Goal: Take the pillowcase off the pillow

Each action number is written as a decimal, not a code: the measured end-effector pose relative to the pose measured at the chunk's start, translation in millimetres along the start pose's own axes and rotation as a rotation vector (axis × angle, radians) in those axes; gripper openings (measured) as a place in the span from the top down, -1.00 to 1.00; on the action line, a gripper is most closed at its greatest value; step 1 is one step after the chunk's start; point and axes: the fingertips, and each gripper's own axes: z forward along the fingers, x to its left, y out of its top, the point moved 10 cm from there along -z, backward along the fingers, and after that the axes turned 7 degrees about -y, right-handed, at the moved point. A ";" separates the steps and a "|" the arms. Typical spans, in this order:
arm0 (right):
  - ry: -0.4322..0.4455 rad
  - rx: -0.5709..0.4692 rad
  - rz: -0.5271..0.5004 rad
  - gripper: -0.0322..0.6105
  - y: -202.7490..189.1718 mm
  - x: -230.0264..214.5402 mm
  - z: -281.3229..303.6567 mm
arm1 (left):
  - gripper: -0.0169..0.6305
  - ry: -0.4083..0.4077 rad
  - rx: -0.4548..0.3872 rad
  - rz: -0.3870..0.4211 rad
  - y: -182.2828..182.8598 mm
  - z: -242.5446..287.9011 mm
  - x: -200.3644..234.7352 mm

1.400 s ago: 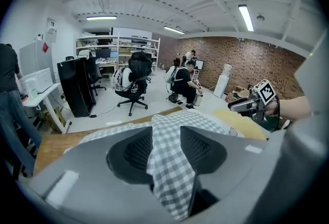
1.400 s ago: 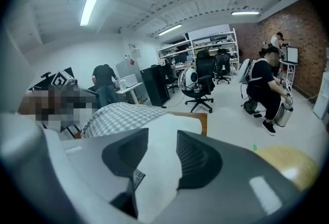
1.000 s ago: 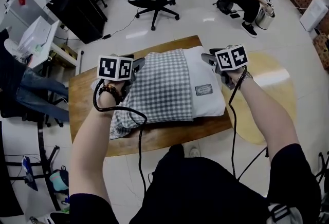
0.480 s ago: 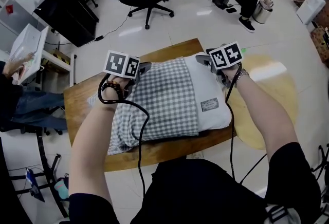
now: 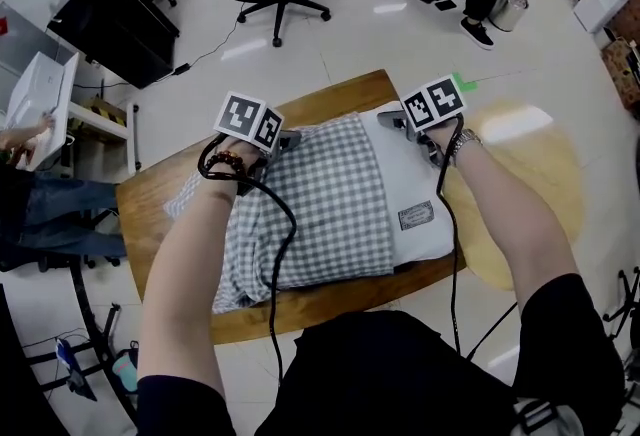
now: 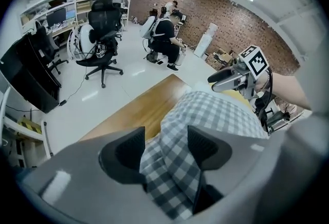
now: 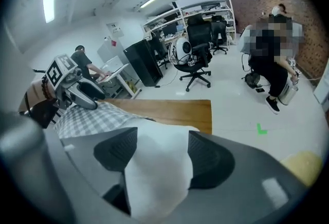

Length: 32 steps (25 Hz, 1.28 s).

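White rectangular pillow point(image 5: 412, 174) lies flat on the brown wooden surface point(image 5: 150, 209). Its right end is bare; the rest sits inside the grey-and-white checked cloth pillowcase point(image 5: 320, 199). Left tongs point(image 6: 165, 148) wide, jaws just been opening, checked cloth between them. Right tongs point(image 7: 157, 153) also wide, just been opening, white pillow end between the jaws.
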 end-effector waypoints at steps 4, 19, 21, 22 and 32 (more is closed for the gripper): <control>-0.013 0.072 0.018 -0.07 -10.8 -2.2 20.0 | 0.20 -0.034 0.043 -0.028 -9.6 19.8 10.7; -0.046 0.020 -0.065 0.88 -11.2 15.6 14.7 | 0.92 0.036 -0.030 -0.027 -15.9 2.6 15.0; -0.065 -0.009 -0.062 0.88 -11.5 12.3 3.3 | 0.92 0.054 -0.046 -0.043 -19.0 -4.1 15.0; -0.073 -0.022 -0.063 0.88 -12.4 11.5 -3.1 | 0.92 0.063 -0.053 -0.052 -21.5 -7.5 13.8; -0.132 -0.117 -0.111 0.88 -32.2 15.4 -57.1 | 0.92 0.170 -0.109 -0.136 -64.5 -39.3 -2.5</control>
